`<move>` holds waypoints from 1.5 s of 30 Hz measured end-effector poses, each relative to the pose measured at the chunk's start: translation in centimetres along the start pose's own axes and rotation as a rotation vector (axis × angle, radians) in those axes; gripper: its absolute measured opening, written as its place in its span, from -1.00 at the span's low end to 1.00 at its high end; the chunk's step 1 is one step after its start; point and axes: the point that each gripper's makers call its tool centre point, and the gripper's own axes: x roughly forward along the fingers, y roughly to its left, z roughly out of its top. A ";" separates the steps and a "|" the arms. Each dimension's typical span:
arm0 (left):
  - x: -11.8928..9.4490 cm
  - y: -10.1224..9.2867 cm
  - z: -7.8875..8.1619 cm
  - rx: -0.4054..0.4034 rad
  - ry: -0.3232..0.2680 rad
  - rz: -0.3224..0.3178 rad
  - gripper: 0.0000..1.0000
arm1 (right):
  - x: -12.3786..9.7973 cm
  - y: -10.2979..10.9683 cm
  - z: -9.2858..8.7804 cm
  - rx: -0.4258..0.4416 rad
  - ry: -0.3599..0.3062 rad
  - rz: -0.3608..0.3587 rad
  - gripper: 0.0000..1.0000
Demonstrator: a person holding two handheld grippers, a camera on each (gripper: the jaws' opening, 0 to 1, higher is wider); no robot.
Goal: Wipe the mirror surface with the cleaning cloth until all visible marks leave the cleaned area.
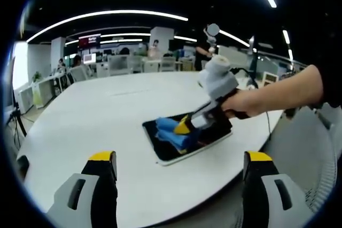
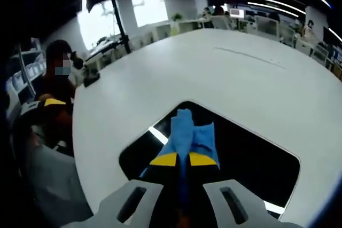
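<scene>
On the mirror [image 2: 251,158], blue cloth [image 2: 189,134] lengthwise ahead, pinched in right claw [image 2: 183,159]; left claw [image 1: 181,159] apart.

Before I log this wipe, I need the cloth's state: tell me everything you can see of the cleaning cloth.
The cleaning cloth is bright blue, soft fabric, crumpled into loose folds rather than spread flat. The right claw is shut on its near end, yellow tips pinching it, while the rest lies bunched on the dark mirror, which rests flat on the white table. In the left gripper view it shows as a blue wad on the mirror beneath that claw.
</scene>
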 end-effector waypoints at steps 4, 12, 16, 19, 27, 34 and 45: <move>0.0 -0.1 -0.1 -0.001 0.003 -0.002 0.97 | -0.4 0.9 -0.5 -0.010 0.012 0.023 -0.99; -0.1 0.0 -0.1 0.000 0.003 0.000 0.96 | -1.0 2.0 -1.4 -0.024 0.019 0.051 -0.99; -0.1 0.0 -0.1 0.000 0.003 -0.001 0.96 | -1.4 2.4 -1.8 -0.030 0.018 0.062 -0.99; -0.1 -0.1 -0.1 -0.001 0.004 -0.002 0.96 | -1.6 2.7 -2.0 -0.038 0.023 0.069 -0.99; 0.0 0.0 -0.1 -0.001 0.004 -0.002 0.96 | -2.1 3.3 -2.7 -0.055 0.040 0.096 -0.99; 0.0 0.0 -0.1 -0.001 0.005 -0.002 0.96 | -2.5 3.6 -3.1 -0.061 0.054 0.111 -0.99; 0.0 0.0 -0.1 -0.001 0.008 0.000 0.97 | -2.8 4.0 -3.5 -0.065 0.061 0.123 -0.99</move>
